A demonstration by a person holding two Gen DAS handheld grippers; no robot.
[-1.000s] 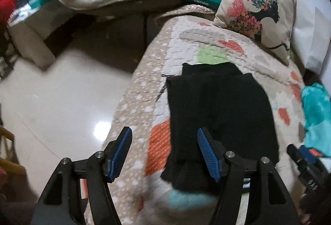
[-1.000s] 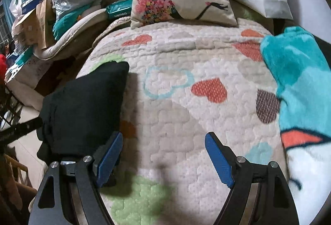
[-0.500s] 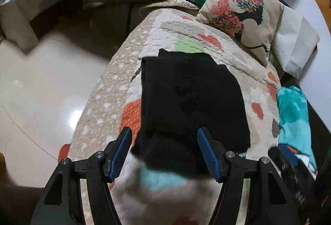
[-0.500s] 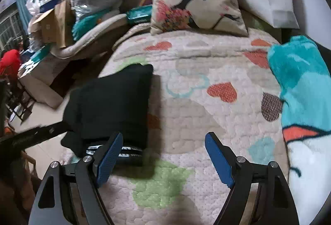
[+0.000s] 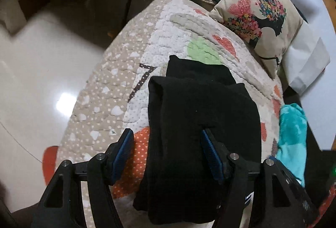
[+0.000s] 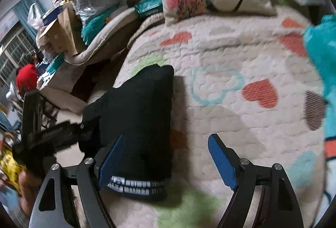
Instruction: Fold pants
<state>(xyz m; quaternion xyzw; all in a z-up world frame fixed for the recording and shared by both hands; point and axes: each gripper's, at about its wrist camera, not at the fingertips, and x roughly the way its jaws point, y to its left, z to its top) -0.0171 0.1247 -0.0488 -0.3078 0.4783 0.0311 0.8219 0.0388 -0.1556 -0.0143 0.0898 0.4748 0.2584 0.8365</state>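
- The black pants (image 5: pixel 201 123) lay folded into a thick rectangle on the heart-patterned quilt (image 5: pixel 117 102) of the bed, near its floor-side edge; a white-lettered waistband (image 6: pixel 136 185) showed at the near end in the right wrist view.
- The left claw (image 5: pixel 167 145) stood wide open, gripping nothing: one blue pad (image 5: pixel 122 152) hung over the quilt just beside the pants, the other (image 5: pixel 211 156) pressed into the top layer of the fabric.
- The right claw (image 6: pixel 166 155) was also spread open and empty, its left pad (image 6: pixel 111 162) over the folded pants, its right pad (image 6: pixel 221 163) over bare quilt.
- A floral silhouette cushion (image 5: pixel 260 16) rested at the far end of the bed.
- A teal fleece blanket (image 6: pixel 323 72) lay along the quilt's right side, well apart from the pants.
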